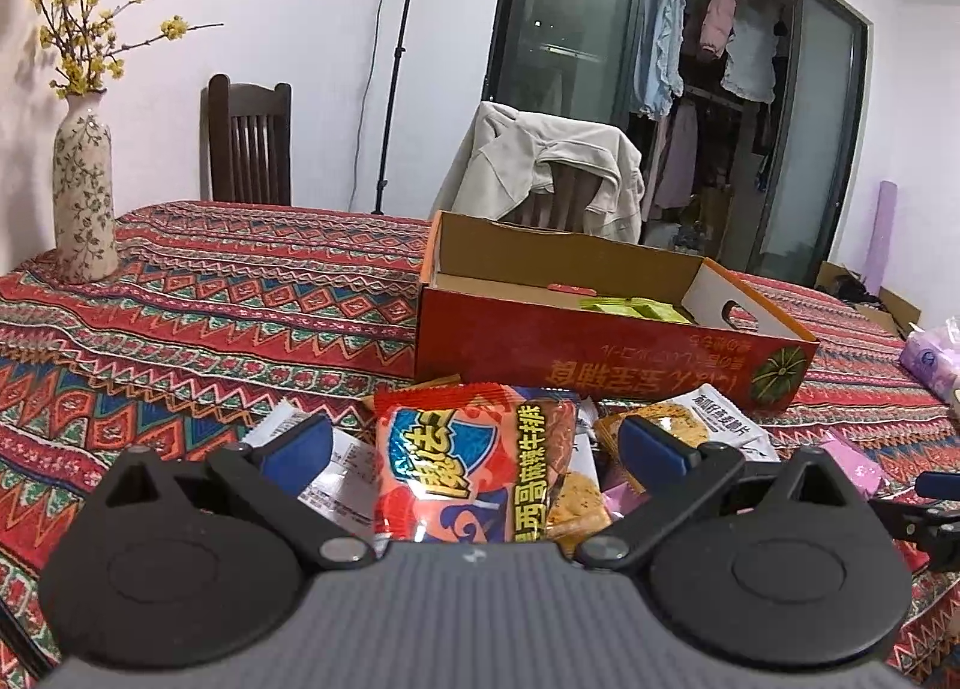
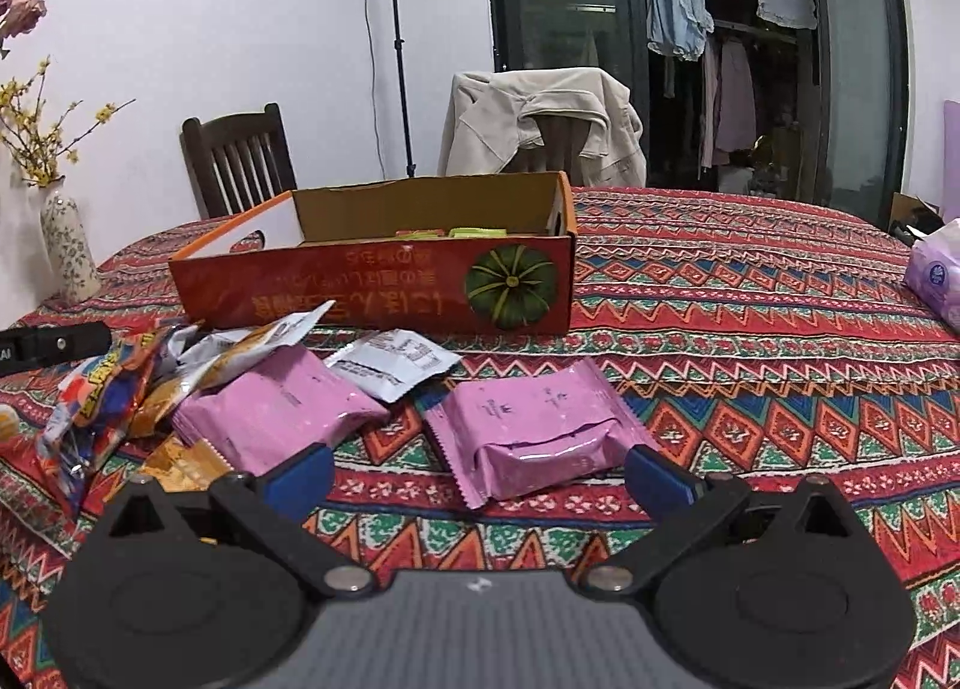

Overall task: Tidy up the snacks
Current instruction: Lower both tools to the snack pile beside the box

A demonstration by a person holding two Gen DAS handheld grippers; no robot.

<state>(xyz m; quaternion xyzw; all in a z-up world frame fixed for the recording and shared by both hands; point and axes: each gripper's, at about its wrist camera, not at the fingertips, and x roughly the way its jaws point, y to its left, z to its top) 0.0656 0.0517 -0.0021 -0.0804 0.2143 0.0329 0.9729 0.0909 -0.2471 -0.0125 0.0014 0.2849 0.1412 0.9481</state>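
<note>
Left gripper (image 1: pixel 474 440): my jaws spread wide, empty, red crinkly foil packet (image 1: pixel 474 467) dead ahead between them, long axis running away from me. Right gripper (image 2: pixel 480 464): jaws also wide, empty, glossy pink pouch (image 2: pixel 531 428) just ahead, lying crosswise. Cardboard box (image 2: pixel 390 281) beyond on bench.

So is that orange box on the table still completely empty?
No: the orange box already holds a few green packets at one end, visible over its wall in the left wrist view.
</note>
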